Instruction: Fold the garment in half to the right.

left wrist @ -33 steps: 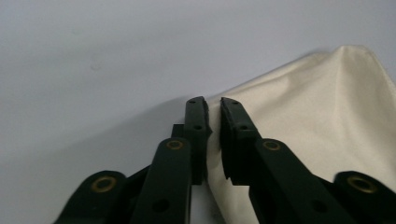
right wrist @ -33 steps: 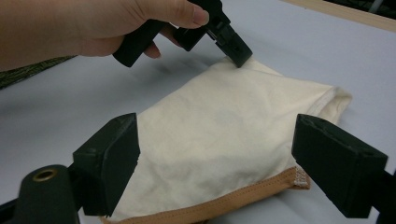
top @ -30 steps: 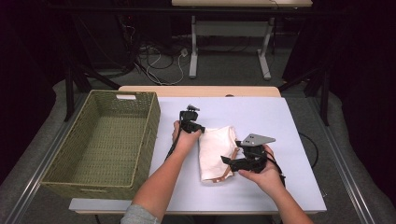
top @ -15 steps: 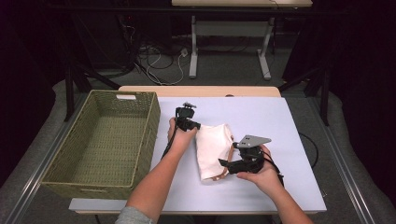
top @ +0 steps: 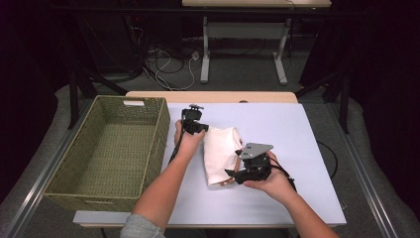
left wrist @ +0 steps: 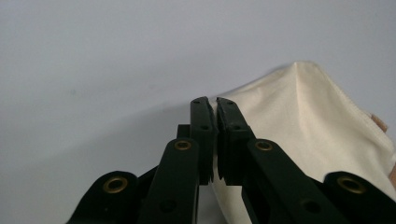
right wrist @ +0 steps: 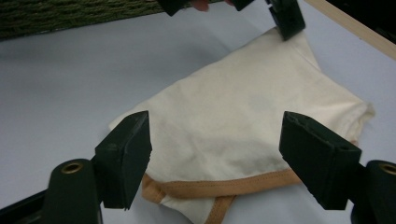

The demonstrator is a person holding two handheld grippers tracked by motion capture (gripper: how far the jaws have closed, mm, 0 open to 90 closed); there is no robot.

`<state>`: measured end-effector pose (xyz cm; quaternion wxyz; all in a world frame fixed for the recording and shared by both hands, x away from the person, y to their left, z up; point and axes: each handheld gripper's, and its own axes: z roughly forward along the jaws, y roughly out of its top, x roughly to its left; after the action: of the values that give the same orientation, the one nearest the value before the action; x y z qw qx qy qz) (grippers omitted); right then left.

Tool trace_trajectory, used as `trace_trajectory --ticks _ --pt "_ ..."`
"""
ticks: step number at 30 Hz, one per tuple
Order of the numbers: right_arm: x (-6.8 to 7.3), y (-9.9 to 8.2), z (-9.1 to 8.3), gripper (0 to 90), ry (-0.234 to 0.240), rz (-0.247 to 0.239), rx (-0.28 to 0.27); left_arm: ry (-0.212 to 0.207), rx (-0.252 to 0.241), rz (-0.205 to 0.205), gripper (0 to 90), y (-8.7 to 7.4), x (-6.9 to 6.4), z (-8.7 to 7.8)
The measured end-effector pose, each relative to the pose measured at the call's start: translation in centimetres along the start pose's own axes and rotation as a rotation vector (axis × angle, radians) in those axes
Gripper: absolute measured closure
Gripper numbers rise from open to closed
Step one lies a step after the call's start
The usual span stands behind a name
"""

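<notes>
Jaws of left gripper (top: 202,130) pinch cloth bag (top: 222,152), lengthwise away from person.

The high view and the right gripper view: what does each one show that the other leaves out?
High view alone: the whole wicker basket, both forearms, and the floor cables behind the table.

Right gripper view alone: a tan strap along the near edge of the cream cloth bag, seen between the right gripper and its wide-apart jaws, which have just been closing a little.

Both: the bag, the left gripper shut on its far corner, and the white tabletop.
</notes>
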<state>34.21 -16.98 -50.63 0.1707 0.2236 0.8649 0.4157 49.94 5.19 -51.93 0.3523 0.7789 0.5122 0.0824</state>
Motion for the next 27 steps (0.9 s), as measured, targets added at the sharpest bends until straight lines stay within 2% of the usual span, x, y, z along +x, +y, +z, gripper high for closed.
trace_trajectory --ticks 6,8,9,13,17,27 --pt "0.3 1.2 0.6 35.2 0.052 -0.122 0.058 0.019 -0.023 0.036 86.4 0.5 -0.4 0.0" --pt "0.5 1.5 0.9 37.5 0.053 -0.171 0.075 0.026 -0.028 0.042 86.4 0.6 -0.5 0.0" --pt "0.6 1.6 1.0 38.5 0.062 -0.188 0.091 0.022 -0.031 0.037 86.4 0.7 -0.6 0.0" --pt "1.0 2.0 1.6 39.9 0.067 -0.239 0.132 0.033 -0.046 0.060 86.4 1.0 -0.8 -0.1" --pt "1.3 2.3 2.1 42.8 0.078 -0.266 0.171 0.041 -0.063 0.092 86.4 1.1 -1.2 -0.1" --pt "1.8 2.1 3.4 44.2 0.138 -0.308 0.199 0.039 -0.068 0.137 86.4 0.8 -2.1 -0.1"
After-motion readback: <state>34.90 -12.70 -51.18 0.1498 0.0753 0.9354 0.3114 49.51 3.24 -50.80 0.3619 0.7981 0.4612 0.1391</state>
